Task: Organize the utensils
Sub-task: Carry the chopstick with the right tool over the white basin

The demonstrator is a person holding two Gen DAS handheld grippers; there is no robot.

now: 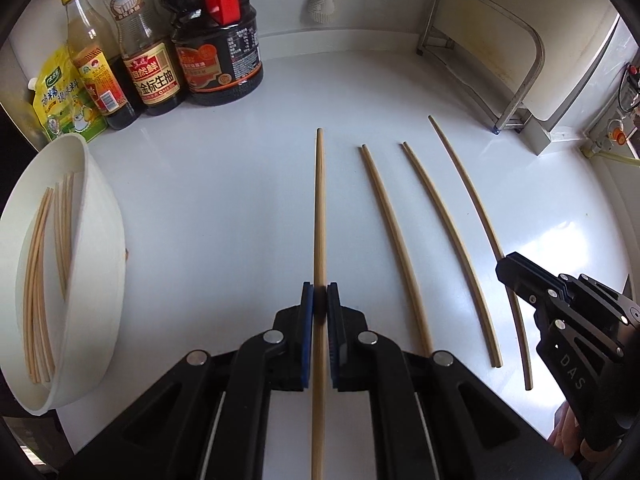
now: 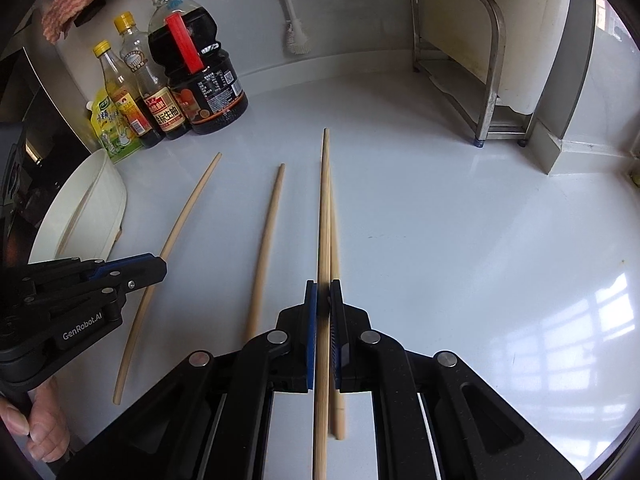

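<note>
On the white tabletop (image 1: 224,184) we see each gripper pinching one chopstick. Our left gripper (image 1: 319,292) has its jaws pressed tight on a chopstick (image 1: 319,208) that runs straight ahead between the blue pads. Our right gripper (image 2: 323,292) clamps another chopstick (image 2: 323,220), with a second one (image 2: 335,248) lying on the tabletop just beneath it. More loose chopsticks (image 1: 394,240) lie between the two grippers. At the left, a white bowl (image 1: 100,208) holds several chopsticks, near the sauce bottles (image 1: 152,68).
</note>
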